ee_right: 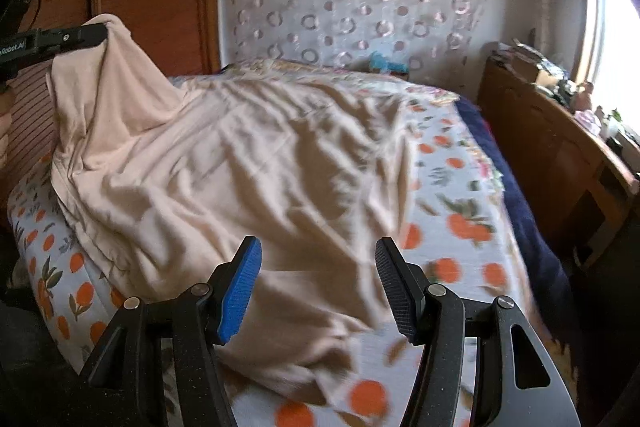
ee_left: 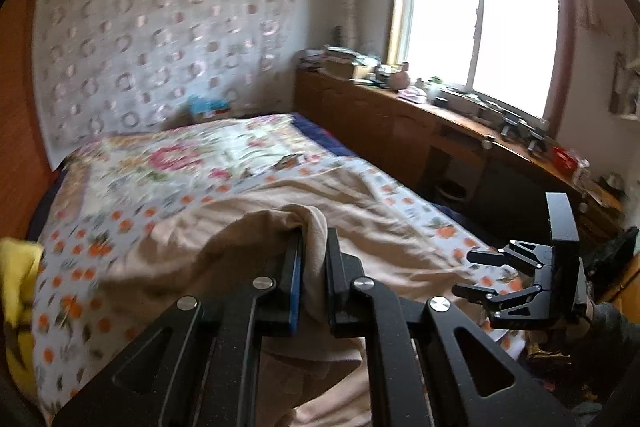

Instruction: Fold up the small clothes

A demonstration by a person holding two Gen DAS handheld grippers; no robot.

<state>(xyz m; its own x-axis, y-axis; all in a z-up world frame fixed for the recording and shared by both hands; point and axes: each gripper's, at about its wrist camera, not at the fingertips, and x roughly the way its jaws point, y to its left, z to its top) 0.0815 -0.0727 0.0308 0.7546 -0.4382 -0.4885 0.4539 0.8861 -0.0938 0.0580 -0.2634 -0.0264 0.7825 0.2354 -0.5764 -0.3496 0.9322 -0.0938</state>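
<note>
Two tongs in play. Left gripper [ee_left: 313, 247] pressed together, pinching a fold of the beige garment [ee_right: 248, 163] and lifting that corner into a peak. Rest of the garment lies wrinkled on the orange-print bedsheet [ee_right: 456, 223], spreading ahead of and beneath the right gripper [ee_right: 318, 283]. Right gripper spread wide, holding nothing, hovering just above the near cloth.

Risks, as judged: the thin pinch could slip if the left pulls further; dragging the lifted corner could bunch the wrinkles. Right tongs closing here might catch sheet along with cloth.
</note>
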